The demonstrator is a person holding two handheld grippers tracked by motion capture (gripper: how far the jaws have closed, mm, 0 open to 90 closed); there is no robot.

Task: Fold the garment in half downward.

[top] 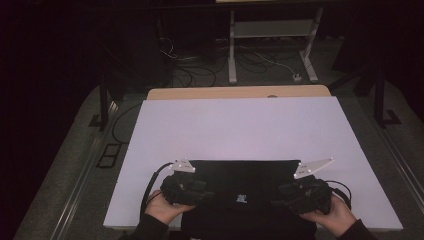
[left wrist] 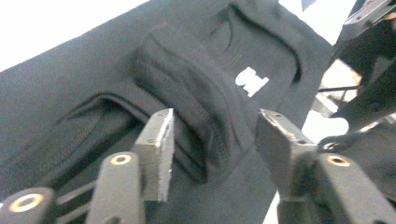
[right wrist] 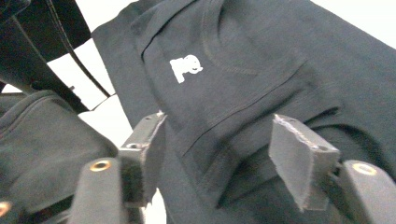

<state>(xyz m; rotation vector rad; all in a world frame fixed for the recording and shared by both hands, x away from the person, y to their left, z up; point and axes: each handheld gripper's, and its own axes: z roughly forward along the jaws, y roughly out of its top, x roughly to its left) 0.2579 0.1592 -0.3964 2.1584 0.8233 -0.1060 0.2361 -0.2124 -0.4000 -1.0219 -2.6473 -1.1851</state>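
The folded black cotton T-shirt with a small white logo (top: 242,192) lies at the near edge of the white-topped counter (top: 240,125). It looks soft, light and limp, likely to sag, so best pinched at the thick folded hems. The left gripper (left wrist: 212,135) and right gripper (right wrist: 217,135) stand half open over folds, pads clear. No containers here.

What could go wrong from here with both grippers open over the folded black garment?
1. A raised fold of the black garment sits between the left gripper pads without being pressed; pulling away could snag it and undo the fold.
2. The right gripper also straddles a hem layer, so the same drag risk applies there.
3. The garment overhangs the near edge of the white board toward the person; a nudge might slide it off.
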